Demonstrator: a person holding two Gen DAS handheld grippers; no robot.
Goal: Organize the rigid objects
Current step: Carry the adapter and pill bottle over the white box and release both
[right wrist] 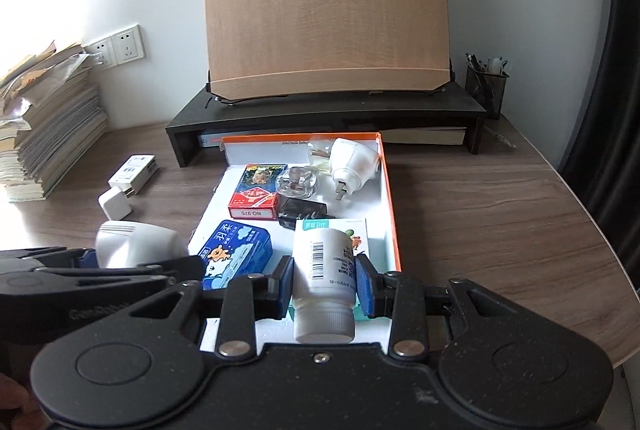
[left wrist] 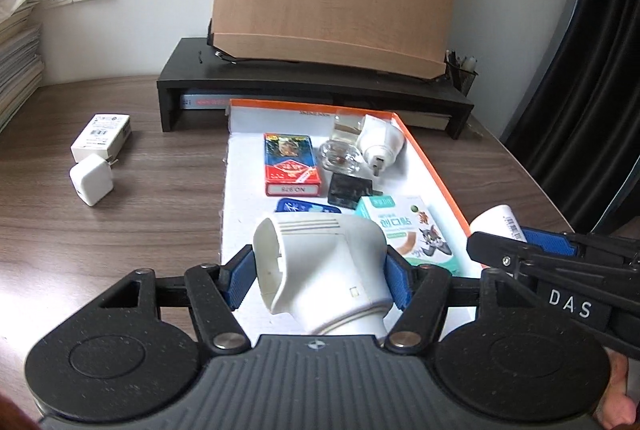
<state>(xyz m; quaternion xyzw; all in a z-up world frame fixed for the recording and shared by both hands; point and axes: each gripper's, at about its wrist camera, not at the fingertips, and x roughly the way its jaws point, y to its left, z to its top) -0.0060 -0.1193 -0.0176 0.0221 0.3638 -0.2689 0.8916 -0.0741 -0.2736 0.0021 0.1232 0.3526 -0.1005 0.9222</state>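
My left gripper (left wrist: 320, 278) is shut on a white plug-in device (left wrist: 324, 270) and holds it over the near end of the orange-rimmed white tray (left wrist: 432, 166). My right gripper (right wrist: 324, 282) is shut on a white bottle (right wrist: 322, 270) with a barcode label, also over the tray's near end. The tray (right wrist: 390, 190) holds a red card box (right wrist: 256, 196), a blue tin (right wrist: 236, 254), a black adapter (right wrist: 298, 212), a clear glass piece (right wrist: 298, 182), a white plug (right wrist: 354, 162) and a teal box (left wrist: 412, 230).
A white cube charger (left wrist: 91, 180) and a white box (left wrist: 102, 136) lie on the wooden desk left of the tray. A black monitor riser (left wrist: 312, 86) with a wooden board stands behind. A paper stack (right wrist: 48, 134) is far left, a pen cup (right wrist: 486, 82) far right.
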